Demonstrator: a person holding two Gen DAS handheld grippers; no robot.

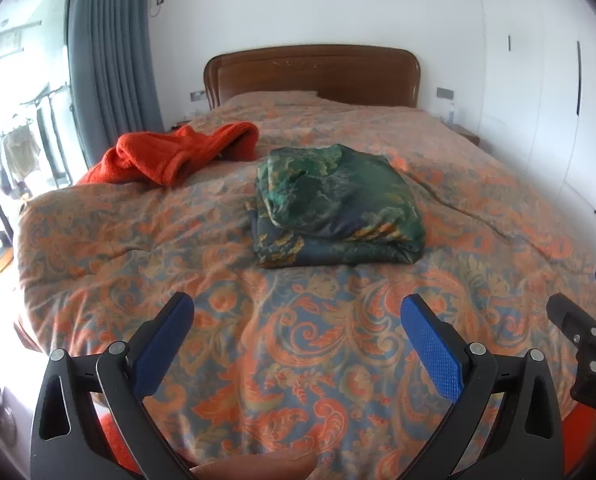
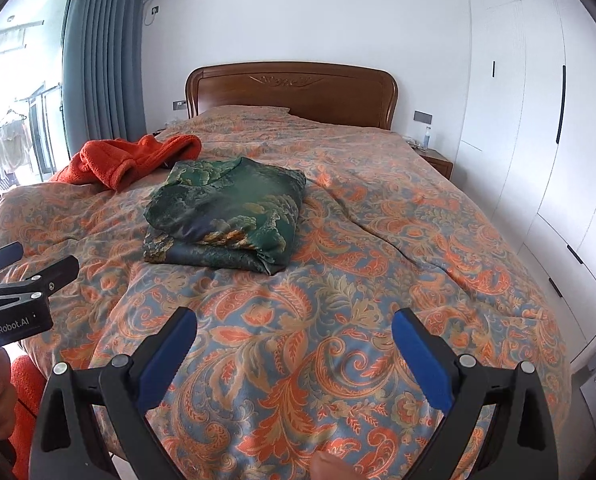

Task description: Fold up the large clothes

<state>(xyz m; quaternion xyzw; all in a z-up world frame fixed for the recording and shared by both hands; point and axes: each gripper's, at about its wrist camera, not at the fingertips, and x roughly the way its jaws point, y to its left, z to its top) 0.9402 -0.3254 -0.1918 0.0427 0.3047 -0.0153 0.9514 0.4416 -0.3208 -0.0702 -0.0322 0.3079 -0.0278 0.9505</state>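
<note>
Both grippers spread wide, empty, hovering over the bed's (image 1: 98, 248) foot. Folded green garment (image 1: 338, 204) mid-bed, dead ahead of left gripper (image 1: 298, 320). Unfolded orange fleece (image 1: 170, 156) lies far-left, nearer the left than right gripper (image 2: 294, 332); likely next.

Left wrist cam: my left gripper (image 1: 298, 312) is wide open and empty, blue pads (image 1: 432, 350) spread over the near end of the paisley duvet (image 1: 298, 360), with the right gripper (image 1: 590, 344) poking in at the right edge, state unreadable from here. Green patterned garment (image 1: 334, 204) sits folded in a stack mid-bed, well clear of my fingers; orange fleece garment (image 1: 174, 156) lies crumpled behind it to the left, near the bed's edge. Wooden headboard (image 1: 312, 74) at the far end, grey curtain (image 1: 106, 52) far left, white wardrobe doors (image 1: 558, 80) on the right.
</note>
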